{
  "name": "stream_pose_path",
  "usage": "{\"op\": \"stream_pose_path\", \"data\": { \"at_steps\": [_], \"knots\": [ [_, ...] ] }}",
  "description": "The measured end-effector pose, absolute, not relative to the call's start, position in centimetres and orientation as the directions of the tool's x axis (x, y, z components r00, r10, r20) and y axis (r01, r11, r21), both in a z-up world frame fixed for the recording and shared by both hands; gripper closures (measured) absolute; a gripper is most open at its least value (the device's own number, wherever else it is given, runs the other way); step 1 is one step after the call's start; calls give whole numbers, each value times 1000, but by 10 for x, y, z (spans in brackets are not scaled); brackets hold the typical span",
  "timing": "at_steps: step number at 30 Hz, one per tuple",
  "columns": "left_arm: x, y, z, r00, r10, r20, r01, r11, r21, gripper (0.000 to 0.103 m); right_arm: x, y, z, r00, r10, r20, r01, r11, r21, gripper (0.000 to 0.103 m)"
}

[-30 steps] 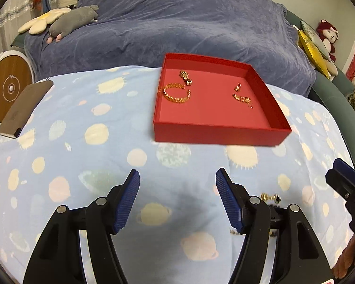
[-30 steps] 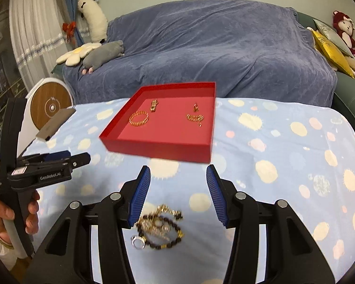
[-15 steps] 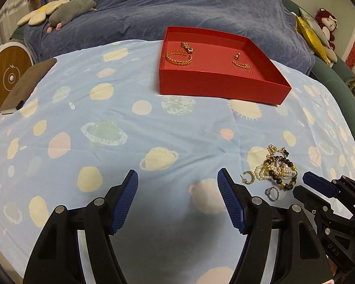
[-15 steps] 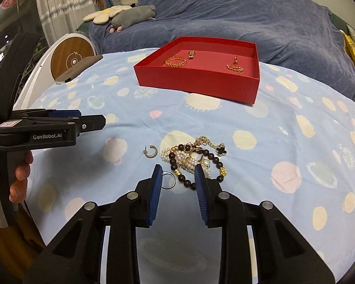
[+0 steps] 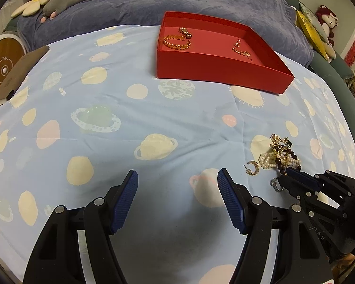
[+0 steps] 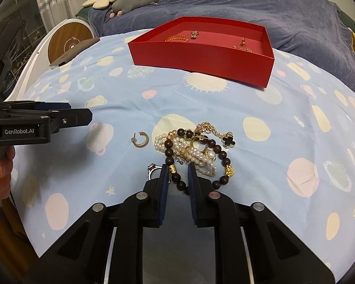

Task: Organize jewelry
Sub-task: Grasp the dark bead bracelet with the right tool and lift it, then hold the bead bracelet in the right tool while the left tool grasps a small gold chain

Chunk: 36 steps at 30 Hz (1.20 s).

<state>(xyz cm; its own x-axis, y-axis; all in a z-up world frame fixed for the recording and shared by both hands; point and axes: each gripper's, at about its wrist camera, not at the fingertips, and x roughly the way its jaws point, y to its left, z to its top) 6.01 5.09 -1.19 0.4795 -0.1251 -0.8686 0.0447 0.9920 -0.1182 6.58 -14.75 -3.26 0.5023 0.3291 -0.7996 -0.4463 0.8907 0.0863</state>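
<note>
Jewelry pile (image 6: 196, 151): it lies on the planet-print cloth (image 6: 284, 108), near the edge closest to me and well short of the red tray (image 6: 201, 54). I make out a dark wooden bead bracelet (image 6: 175, 177), a pearl strand (image 6: 201, 158) and a gold chain with a black clover charm (image 6: 229, 140), all tangled together. A gold hoop earring (image 6: 140, 140) sits apart to the left of the heap, and a silver ring (image 6: 152, 169) lies just beside my right gripper's left finger.

My right gripper (image 6: 177, 172) is at the near side of the pile. Its jaws have just been closing and now stand narrow, with the near arc of the wooden bracelet between them. I cannot tell whether the pads are actually pressing the beads.

My left gripper (image 5: 177, 189) hovers over bare cloth to the left of the pile, jaws wide apart with nothing between them.

The tray sits at the far side of the cloth. It holds a gold link bracelet (image 5: 177, 42), a small gold clasp piece (image 5: 185, 32) behind it, and a fine gold chain (image 5: 242, 52) toward the right wall. A blue-draped sofa (image 6: 248, 4) stands behind.
</note>
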Motion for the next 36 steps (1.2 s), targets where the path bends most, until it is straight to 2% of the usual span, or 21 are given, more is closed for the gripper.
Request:
{"op": "stream_pose_path", "data": {
  "at_steps": [6, 10, 21, 32, 36],
  "knots": [
    [63, 45, -13, 472, -135, -871, 59, 991, -121, 36, 64, -153, -21, 524, 351, -776, -436, 893, 110, 96],
    [64, 45, -13, 471, -138, -871, 55, 990, -127, 36, 64, -170, 7, 565, 414, -714, -411, 891, 191, 96],
    [75, 20, -2, 486, -193, -852, 83, 981, -175, 36, 62, -208, 68, 707, 425, -566, -344, 905, 250, 96],
    [100, -52, -7, 493, -258, -831, 239, 958, -155, 36, 61, -230, 64, 720, 391, -574, -287, 920, 267, 96],
    [110, -72, -21, 474, -233, -849, 256, 959, -120, 37, 60, -237, 59, 714, 385, -585, -277, 923, 269, 96]
  ]
}}
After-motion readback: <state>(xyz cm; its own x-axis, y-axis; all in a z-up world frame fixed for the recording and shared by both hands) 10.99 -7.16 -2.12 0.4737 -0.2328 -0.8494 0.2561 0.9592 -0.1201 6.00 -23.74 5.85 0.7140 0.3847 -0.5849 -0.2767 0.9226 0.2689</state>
